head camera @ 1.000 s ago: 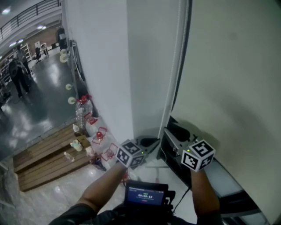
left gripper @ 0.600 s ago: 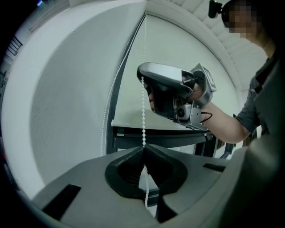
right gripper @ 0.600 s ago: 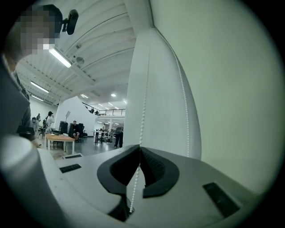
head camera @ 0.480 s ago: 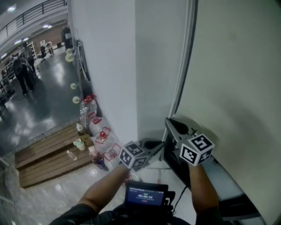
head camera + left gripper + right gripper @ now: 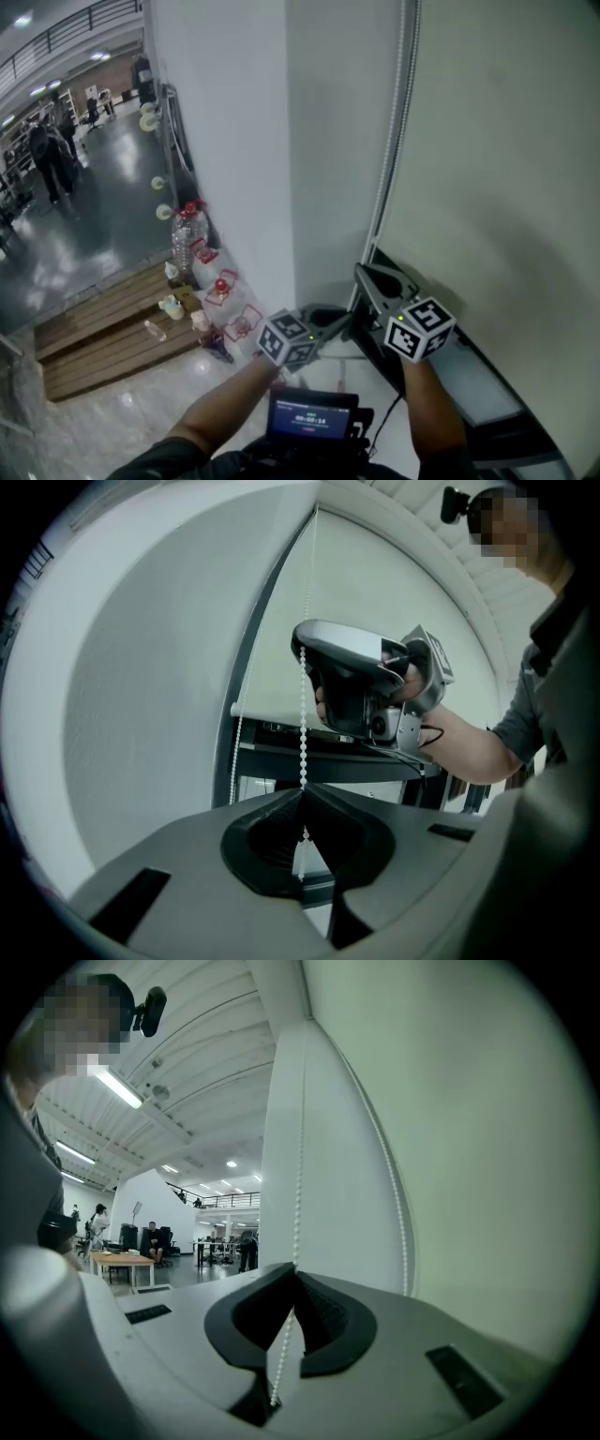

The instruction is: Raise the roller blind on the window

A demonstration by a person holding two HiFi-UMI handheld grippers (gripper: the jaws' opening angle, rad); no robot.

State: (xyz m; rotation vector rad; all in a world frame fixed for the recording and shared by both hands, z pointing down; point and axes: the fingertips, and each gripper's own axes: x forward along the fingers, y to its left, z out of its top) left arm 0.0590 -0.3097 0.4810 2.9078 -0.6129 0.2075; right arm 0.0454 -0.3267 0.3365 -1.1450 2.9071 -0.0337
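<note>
Hand-over-hand pulling: left gripper pinches the bead chain mid-frame, and right gripper has just been closing onto it higher up. Roller blind fills the right, hanging low. Next, probably a steady downward pull

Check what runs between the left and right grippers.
Only bead chain, seen in the left gripper view; the right gripper has just closed its jaws on it.

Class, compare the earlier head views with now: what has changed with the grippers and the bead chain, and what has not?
The right gripper has just closed its jaws on the bead chain. The left gripper, shut on the chain below it, has sunk slightly. Its grip is unchanged, and the roller blind looks unchanged.
</note>
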